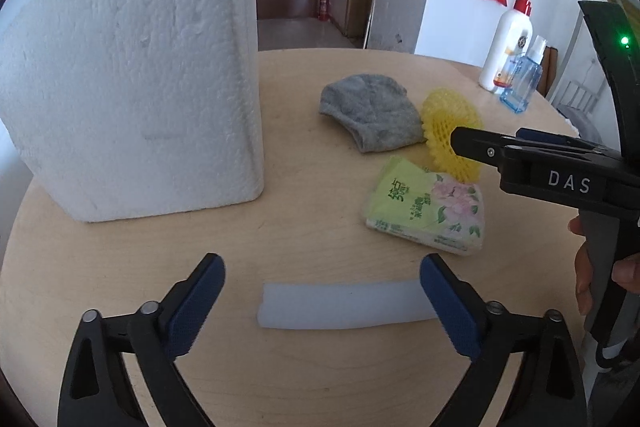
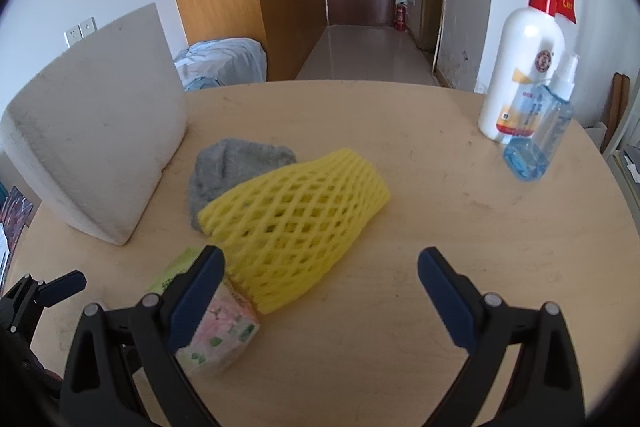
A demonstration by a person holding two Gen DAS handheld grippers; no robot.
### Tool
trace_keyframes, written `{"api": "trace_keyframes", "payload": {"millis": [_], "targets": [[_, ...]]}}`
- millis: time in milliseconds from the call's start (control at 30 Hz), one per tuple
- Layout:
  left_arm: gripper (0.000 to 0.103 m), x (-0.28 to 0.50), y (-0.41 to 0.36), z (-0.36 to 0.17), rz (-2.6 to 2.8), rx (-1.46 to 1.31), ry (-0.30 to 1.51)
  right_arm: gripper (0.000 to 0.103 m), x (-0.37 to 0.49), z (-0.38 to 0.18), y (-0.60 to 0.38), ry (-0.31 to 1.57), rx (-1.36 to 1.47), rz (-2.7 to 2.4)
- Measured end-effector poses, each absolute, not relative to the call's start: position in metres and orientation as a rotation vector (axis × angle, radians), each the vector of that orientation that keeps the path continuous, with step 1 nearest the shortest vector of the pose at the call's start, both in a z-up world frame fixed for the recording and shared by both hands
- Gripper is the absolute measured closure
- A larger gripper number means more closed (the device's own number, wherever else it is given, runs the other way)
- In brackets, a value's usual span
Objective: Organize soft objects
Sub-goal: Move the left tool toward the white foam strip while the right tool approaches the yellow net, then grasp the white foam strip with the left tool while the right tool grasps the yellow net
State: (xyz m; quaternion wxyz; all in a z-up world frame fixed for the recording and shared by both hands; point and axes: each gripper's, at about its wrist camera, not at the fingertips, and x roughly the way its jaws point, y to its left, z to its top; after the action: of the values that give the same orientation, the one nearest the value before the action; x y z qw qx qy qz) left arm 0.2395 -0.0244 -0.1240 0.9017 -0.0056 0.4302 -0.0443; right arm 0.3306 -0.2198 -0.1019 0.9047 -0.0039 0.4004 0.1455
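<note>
My left gripper is open over a white foam strip that lies flat between its blue pads. A green tissue pack, a grey sock and a yellow foam net lie to the right. My right gripper is open just above the table, with the yellow foam net right in front of it. The tissue pack sits by its left finger. The grey sock lies behind the net. The right gripper also shows in the left wrist view.
A big white foam block stands on the left of the round wooden table, also in the right wrist view. A white pump bottle and a blue spray bottle stand at the far right edge.
</note>
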Motion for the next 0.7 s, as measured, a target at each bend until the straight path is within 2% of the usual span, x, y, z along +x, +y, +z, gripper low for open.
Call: {"api": "trace_keyframes", "payload": {"millis": [233,433,500,633,667,700], "targets": [[0.011,0.2406,-0.0248,-0.1287,-0.099,-0.012,0.914,0.004,0.3308,-0.1042,-0.2161,0.814,-0.027,0.306],[0.019,0.2377,-0.0261,-0.1286,-0.113,-0.006,0.907,0.004,0.3325,-0.1054,-0.2193,0.811,-0.021,0.292],[0.028,0.2362,-0.0275,-0.1283,-0.132,-0.002,0.901,0.005,0.3318,-0.1060,-0.2173,0.809,-0.027,0.291],[0.038,0.2332,-0.0272,-0.1273,-0.147,-0.002,0.894,0.010,0.3299,-0.1074,-0.2136,0.807,-0.039,0.289],[0.043,0.2326,-0.0262,-0.1270,-0.153,-0.007,0.894,0.012,0.3299,-0.1079,-0.2138,0.808,-0.040,0.290],[0.054,0.2324,-0.0269,-0.1267,-0.168,-0.009,0.892,0.012,0.3300,-0.1078,-0.2134,0.808,-0.038,0.290]]}}
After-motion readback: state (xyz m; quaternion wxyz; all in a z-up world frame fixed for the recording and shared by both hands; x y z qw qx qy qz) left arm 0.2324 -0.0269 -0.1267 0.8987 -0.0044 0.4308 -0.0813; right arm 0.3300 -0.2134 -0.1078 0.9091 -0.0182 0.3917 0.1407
